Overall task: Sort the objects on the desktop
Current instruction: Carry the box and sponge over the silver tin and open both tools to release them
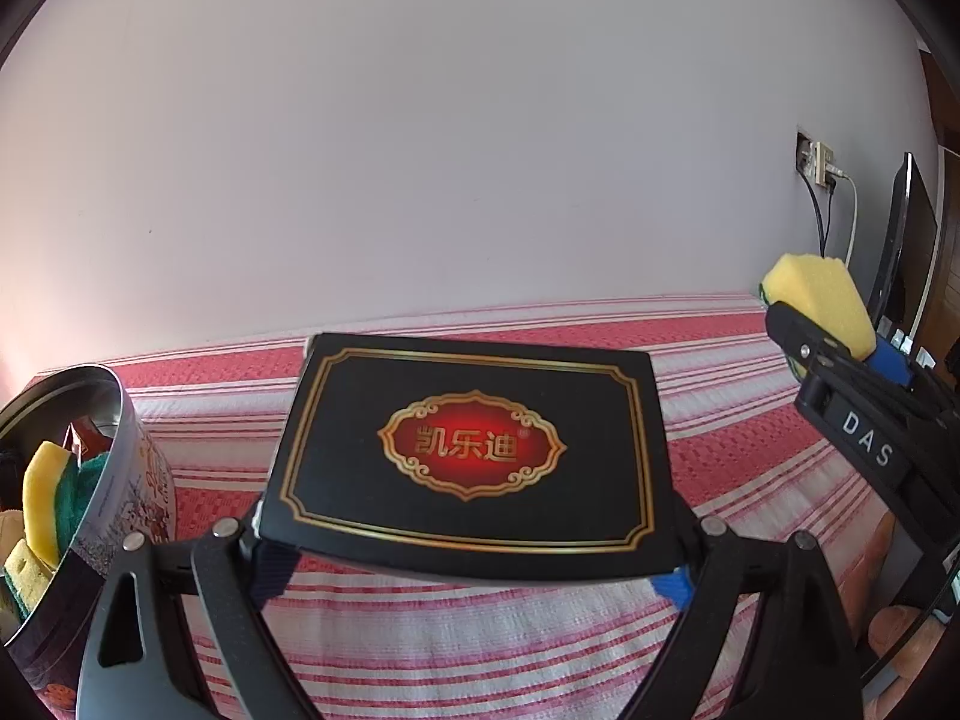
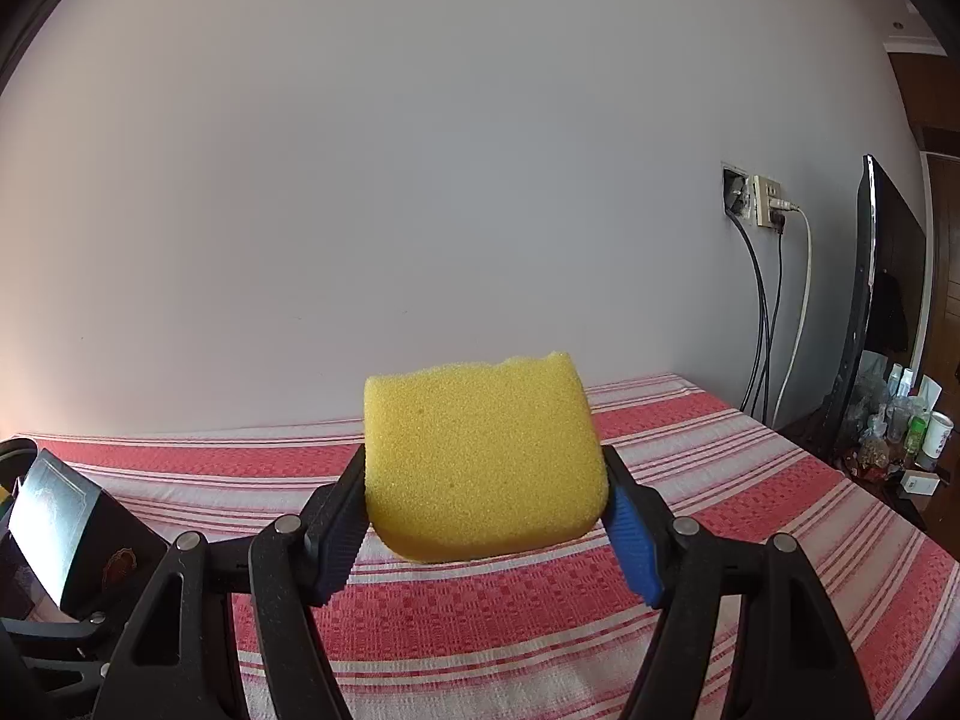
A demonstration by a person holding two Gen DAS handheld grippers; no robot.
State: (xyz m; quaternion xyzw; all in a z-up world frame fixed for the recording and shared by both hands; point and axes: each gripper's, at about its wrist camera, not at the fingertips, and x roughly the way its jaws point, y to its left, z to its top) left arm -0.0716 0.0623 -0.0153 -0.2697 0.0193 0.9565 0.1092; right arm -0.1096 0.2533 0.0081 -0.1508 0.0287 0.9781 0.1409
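The left tool (image 1: 474,546) is clamped on a black box (image 1: 474,450), held above the striped surface (image 1: 720,420). A yellow sponge (image 2: 480,462) is gripped by the right tool (image 2: 486,516), also lifted. Sponges are already seen in the tin (image 1: 114,456) at left; both held items remain to be placed.

From my left wrist view the tin (image 1: 129,450) is chopped off by the left edge, so I only get part of the sponges (image 1: 42,498) inside. On the right view, the far-right clutter of bottles (image 2: 900,405) is too tiny to identify.
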